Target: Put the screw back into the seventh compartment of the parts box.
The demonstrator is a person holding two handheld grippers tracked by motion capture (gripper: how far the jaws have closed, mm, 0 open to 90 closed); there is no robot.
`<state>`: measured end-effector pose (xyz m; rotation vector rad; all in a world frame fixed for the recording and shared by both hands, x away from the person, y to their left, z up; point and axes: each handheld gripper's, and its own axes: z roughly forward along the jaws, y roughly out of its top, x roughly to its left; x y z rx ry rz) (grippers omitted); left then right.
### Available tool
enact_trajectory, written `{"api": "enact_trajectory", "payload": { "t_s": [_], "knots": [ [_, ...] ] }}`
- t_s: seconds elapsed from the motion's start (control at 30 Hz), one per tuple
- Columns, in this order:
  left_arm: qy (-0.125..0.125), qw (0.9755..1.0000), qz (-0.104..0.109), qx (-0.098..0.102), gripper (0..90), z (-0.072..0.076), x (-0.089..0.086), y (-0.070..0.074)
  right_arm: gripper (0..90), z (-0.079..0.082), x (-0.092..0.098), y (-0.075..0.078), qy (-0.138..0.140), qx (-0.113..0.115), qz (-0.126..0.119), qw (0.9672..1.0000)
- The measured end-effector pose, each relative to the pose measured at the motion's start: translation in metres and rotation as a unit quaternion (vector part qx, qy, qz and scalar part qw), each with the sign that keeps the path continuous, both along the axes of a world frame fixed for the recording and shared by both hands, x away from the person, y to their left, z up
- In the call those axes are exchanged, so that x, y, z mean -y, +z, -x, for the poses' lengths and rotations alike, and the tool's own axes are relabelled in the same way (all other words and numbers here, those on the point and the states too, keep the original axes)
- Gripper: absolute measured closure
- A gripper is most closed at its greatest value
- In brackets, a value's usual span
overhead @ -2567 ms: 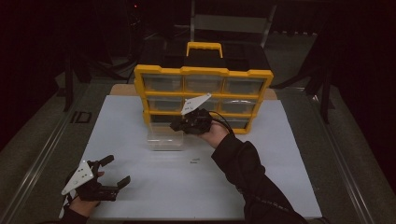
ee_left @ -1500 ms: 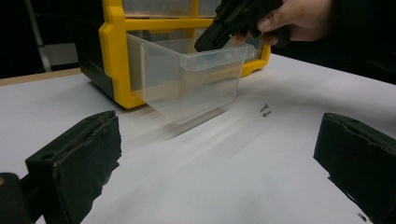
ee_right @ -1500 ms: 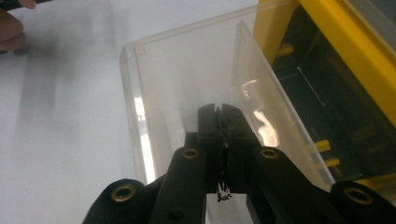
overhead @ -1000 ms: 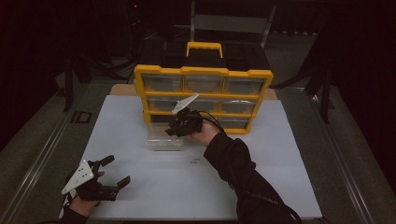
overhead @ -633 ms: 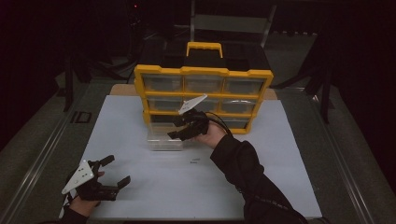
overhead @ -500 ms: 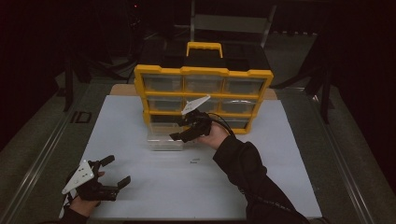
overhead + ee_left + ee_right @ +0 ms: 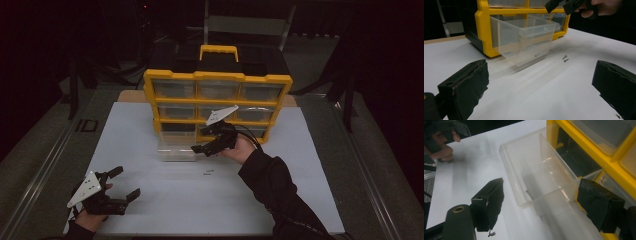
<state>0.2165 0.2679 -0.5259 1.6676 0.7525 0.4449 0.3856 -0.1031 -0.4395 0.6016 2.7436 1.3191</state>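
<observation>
Left gripper (image 7: 122, 182) rests on the table (image 7: 310, 190) at the near left, jaws wide apart and empty. Farther right, a clear drawer (image 7: 176, 146) sits pulled out of the yellow organizer (image 7: 218, 77); right gripper (image 7: 204, 149) hovers beside it, jaws apart.

clear plastic drawer (image 7: 176, 148) — pulled fully out of bottom-left bay of yellow organiser (image 7: 217, 104), stood upright on white table (image 7: 150, 200) just before that bay | open-topped, one inner divider, a small screw inside (image 7: 529, 193) | two small screws (image 7: 565, 58) lay loose on table near drawer
</observation>
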Motion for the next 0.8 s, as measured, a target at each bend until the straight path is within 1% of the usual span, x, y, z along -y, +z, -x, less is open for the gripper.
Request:
{"api": "enact_trajectory", "payload": {
  "t_s": [0.1, 0.17, 0.27, 0.33, 0.4, 0.43, 0.5, 0.6, 0.63, 0.67, 0.7, 0.73, 0.8],
  "knots": [
    [0.0, 1.0, 0.001, -0.001, 0.7, 0.0, 0.0, 0.0, 22.1, 0.002, 0.006, -0.003, 0.0, -0.001, -0.001, 1.0],
    [0.0, 1.0, 0.002, -0.001, 0.7, 0.0, 0.0, 0.0, 23.8, 0.004, 0.01, -0.005, 0.003, 0.003, 0.0, 1.0],
    [0.0, 1.0, 0.001, 0.0, 0.7, 0.0, 0.0, 0.0, 25.7, 0.007, 0.017, -0.009, 0.007, 0.008, 0.007, 0.9999],
    [0.0, 1.0, 0.002, 0.0, 0.7, 0.0, 0.0, 0.0, 27.1, 0.009, 0.021, -0.013, 0.007, 0.005, 0.009, 0.9999],
    [0.0, 1.0, 0.001, 0.0, 0.7, 0.0, 0.0, 0.0, 32.6, 0.011, 0.025, -0.017, 0.01, 0.007, 0.014, 0.9998],
    [-0.001, 1.0, 0.001, -0.001, 0.7, 0.0, 0.0, 0.0, 33.1, 0.012, 0.027, -0.019, 0.014, 0.007, 0.015, 0.9998],
    [-0.001, 1.0, 0.0, -0.001, 0.7, 0.0, 0.0, 0.0, 37.1, 0.013, 0.03, -0.023, 0.018, 0.007, 0.016, 0.9997],
    [-0.001, 1.0, 0.0, 0.0, 0.7, 0.0, 0.001, 0.0, 41.9, 0.014, 0.034, -0.028, 0.025, 0.001, 0.014, 0.9996],
    [-0.001, 1.0, 0.0, 0.0, 0.7, 0.0, 0.001, 0.0, 41.9, 0.014, 0.034, -0.028, 0.025, 0.001, 0.014, 0.9996],
    [-0.001, 1.0, -0.001, 0.0, 0.7, 0.0, 0.001, 0.0, 45.6, 0.015, 0.036, -0.033, 0.031, -0.004, 0.016, 0.9994],
    [-0.001, 1.0, -0.001, 0.0, 0.7, 0.0, 0.001, 0.0, 45.6, 0.015, 0.036, -0.033, 0.031, -0.004, 0.016, 0.9994],
    [-0.001, 1.0, 0.0, -0.001, 0.7, 0.0, 0.001, 0.0, 49.5, 0.017, 0.036, -0.038, 0.038, -0.006, 0.022, 0.999],
    [-0.001, 1.0, -0.001, -0.001, 0.7, 0.0, 0.001, 0.0, 55.3, 0.018, 0.036, -0.043, 0.044, -0.009, 0.026, 0.9986]
  ]
}}
